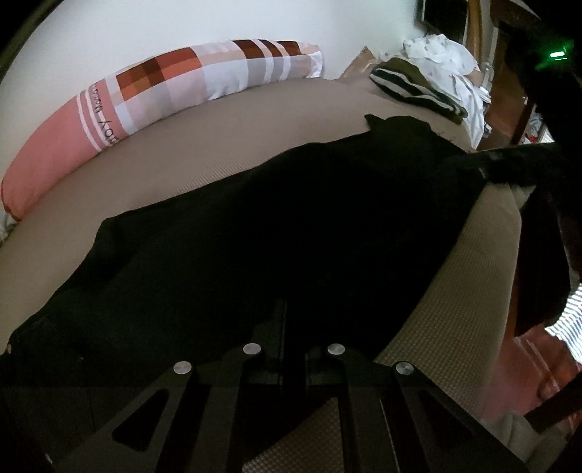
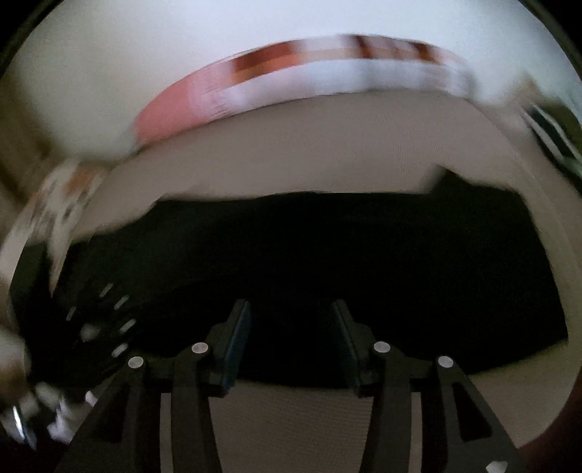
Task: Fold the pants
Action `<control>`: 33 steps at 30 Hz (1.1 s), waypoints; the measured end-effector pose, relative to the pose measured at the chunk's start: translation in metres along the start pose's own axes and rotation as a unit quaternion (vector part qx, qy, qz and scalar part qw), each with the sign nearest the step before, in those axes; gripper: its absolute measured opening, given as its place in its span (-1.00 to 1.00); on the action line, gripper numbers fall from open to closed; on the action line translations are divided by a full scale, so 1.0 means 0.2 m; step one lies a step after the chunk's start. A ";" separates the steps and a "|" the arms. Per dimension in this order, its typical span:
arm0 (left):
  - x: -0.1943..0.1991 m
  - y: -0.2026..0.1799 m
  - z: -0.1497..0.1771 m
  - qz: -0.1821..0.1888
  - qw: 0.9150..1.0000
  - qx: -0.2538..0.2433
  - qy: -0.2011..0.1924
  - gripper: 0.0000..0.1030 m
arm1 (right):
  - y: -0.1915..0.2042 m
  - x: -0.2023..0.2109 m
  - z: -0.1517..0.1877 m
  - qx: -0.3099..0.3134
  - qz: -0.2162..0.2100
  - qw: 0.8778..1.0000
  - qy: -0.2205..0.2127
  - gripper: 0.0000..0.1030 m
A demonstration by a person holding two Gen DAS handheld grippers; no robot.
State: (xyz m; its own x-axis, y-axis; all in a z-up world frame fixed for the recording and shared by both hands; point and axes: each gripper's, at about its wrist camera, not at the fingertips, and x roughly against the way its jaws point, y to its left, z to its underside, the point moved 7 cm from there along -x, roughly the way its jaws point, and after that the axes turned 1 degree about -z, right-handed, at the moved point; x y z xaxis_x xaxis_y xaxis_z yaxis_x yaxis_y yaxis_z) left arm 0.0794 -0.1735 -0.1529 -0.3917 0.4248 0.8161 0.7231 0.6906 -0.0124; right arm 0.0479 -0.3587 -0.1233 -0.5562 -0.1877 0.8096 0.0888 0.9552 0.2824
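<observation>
The black pants (image 1: 254,225) lie spread flat on a beige bed (image 1: 218,145), reaching from beneath both sets of jaws away to the right and ahead of them.

Left gripper (image 1: 285,327): jaws closed, fingers pressed together over the near edge of the pants. The dark cloth hides whether fabric is pinched between them; cannot tell.

Right gripper (image 2: 291,327): jaws stand apart, nothing between the pads. The pants (image 2: 327,254) lie directly ahead of and under the tips. This view is motion-blurred.

Beyond the jaws, along the far edge of the bed against a white wall (image 1: 218,22), lies a long pillow (image 1: 163,87), pink at one end and checked in brown and grey. To the far right of the left jaws sits a heap of other clothes (image 1: 429,80), green-striped and white.
</observation>
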 end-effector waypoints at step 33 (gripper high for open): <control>0.01 0.10 0.03 0.024 0.993 0.117 0.004 -0.87 | -0.31 -0.41 -0.87 -0.182 -0.059 0.981 -0.013 -0.33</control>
State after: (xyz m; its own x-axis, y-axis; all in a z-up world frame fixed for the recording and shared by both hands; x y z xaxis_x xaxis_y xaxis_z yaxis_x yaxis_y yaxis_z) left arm 0.0899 -0.1560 -0.1546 -0.3548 0.4577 0.8152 0.5885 0.7869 -0.1857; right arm 0.2319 -0.4422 -0.1185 -0.6014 -0.2805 0.7481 0.3094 0.7815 0.5418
